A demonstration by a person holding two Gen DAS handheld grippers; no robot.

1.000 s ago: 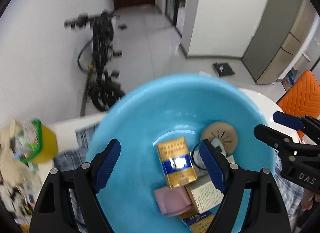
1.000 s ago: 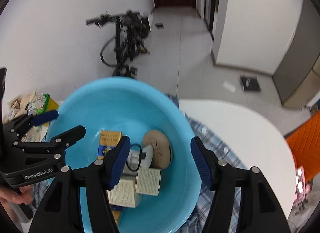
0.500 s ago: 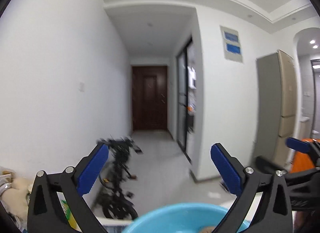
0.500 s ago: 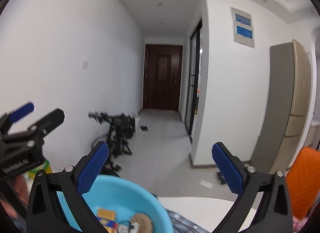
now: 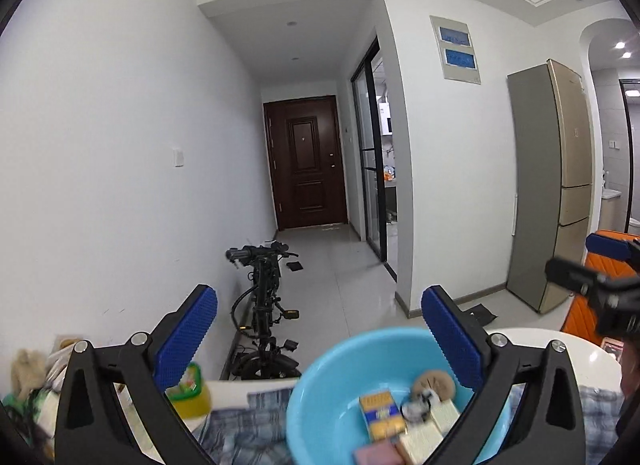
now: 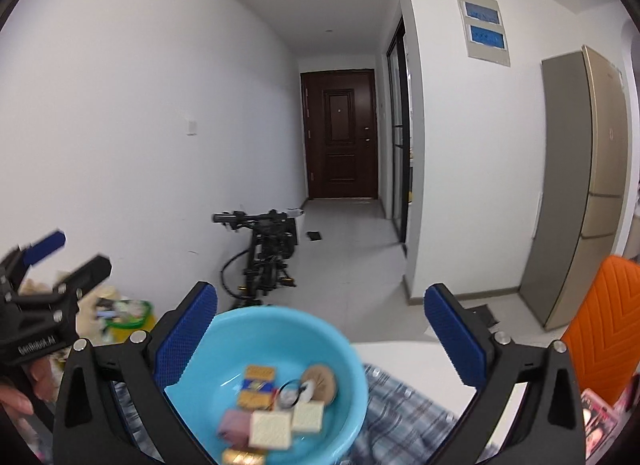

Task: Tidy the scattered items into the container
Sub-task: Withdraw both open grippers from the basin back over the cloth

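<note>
**Desk:** Both grippers, left [image 5: 318,327] and right [image 6: 320,325], gape wide with nothing between the jaws. What changed?

**Reporter:** A second ago they hung low over the basin [image 6: 344,349], jaws narrower. The jaws have just been opening, and both now sit higher and look down the hallway.

**Desk:** And the items?

**Reporter:** Boxes [image 6: 270,430], a gold pack [image 5: 380,413] and a round disc [image 6: 320,380] lie in the basin on the checked cloth [image 6: 404,413]. The tidying looks close to finished.
</note>
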